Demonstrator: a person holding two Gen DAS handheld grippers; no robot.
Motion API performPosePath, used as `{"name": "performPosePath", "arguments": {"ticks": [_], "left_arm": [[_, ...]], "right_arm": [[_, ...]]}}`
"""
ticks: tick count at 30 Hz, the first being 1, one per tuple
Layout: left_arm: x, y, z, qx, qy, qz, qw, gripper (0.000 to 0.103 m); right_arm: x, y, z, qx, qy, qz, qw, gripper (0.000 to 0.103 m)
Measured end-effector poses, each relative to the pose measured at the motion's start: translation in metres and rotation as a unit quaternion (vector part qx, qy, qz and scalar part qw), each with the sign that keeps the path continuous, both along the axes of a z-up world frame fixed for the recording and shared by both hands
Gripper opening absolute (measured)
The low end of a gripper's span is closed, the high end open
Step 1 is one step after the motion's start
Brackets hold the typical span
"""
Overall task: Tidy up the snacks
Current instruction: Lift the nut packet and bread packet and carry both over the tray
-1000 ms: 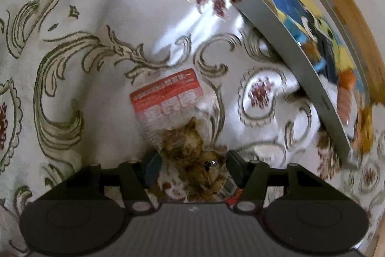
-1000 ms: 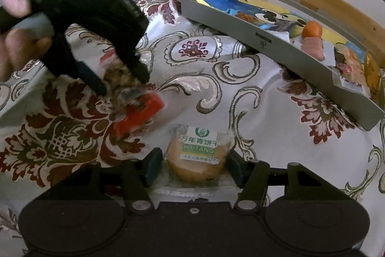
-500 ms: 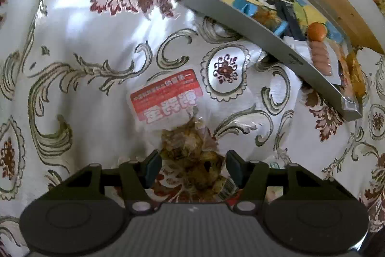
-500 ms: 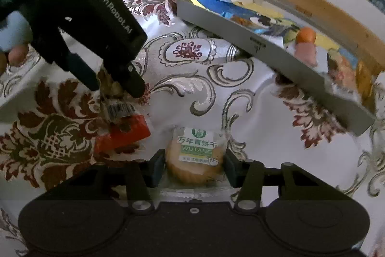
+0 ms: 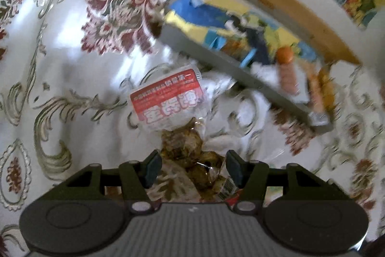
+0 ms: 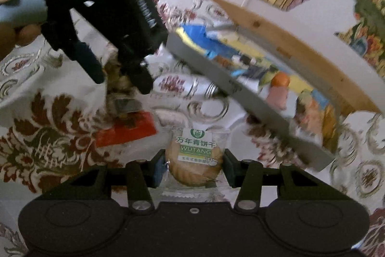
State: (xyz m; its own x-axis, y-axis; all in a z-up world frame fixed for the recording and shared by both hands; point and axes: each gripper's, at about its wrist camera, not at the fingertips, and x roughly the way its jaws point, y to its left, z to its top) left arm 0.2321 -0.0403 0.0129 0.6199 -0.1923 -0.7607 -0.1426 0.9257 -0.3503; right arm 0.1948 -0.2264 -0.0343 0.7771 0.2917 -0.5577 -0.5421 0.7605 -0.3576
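Above the patterned cloth [image 5: 72, 45], both grippers had risen toward the grey tray [image 6: 252, 107] (delivery looked near): left gripper [image 5: 191, 166] clamped on the red-labelled snack bag [image 5: 168, 100], right gripper [image 6: 192, 166] on the biscuit packet [image 6: 196, 155].

Grey tray [image 5: 216, 59], floral white tablecloth [image 5: 60, 40]

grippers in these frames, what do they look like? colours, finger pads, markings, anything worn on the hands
Both are the same matte black build. The left gripper and right gripper each have two angular fingers with dark blue-grey pads, silver screws at the pivots, and a ribbed grey body flanked by round black housings. Seen from the right wrist, the left gripper's side carries white lettering, too blurred to read, and a light blue-grey handle. No sleeve or glove shows.
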Motion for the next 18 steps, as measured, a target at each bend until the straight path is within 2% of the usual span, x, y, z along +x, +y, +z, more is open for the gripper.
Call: {"name": "performPosePath", "arguments": {"ticks": [8, 12, 18], "left_arm": [[0.028, -0.002, 0.045, 0.026, -0.059, -0.017, 0.9978, 0.062], [0.064, 0.000, 0.064, 0.038, -0.076, -0.019, 0.9962, 0.062], [0.118, 0.000, 0.078, 0.043, -0.107, -0.010, 0.9933, 0.063]], "right_arm": [[0.017, -0.010, 0.031, 0.045, -0.059, -0.036, 0.997, 0.050], [0.045, -0.015, 0.055, 0.093, -0.058, -0.060, 0.992, 0.050], [0.098, -0.015, 0.080, 0.133, -0.064, -0.095, 0.984, 0.051]]}}
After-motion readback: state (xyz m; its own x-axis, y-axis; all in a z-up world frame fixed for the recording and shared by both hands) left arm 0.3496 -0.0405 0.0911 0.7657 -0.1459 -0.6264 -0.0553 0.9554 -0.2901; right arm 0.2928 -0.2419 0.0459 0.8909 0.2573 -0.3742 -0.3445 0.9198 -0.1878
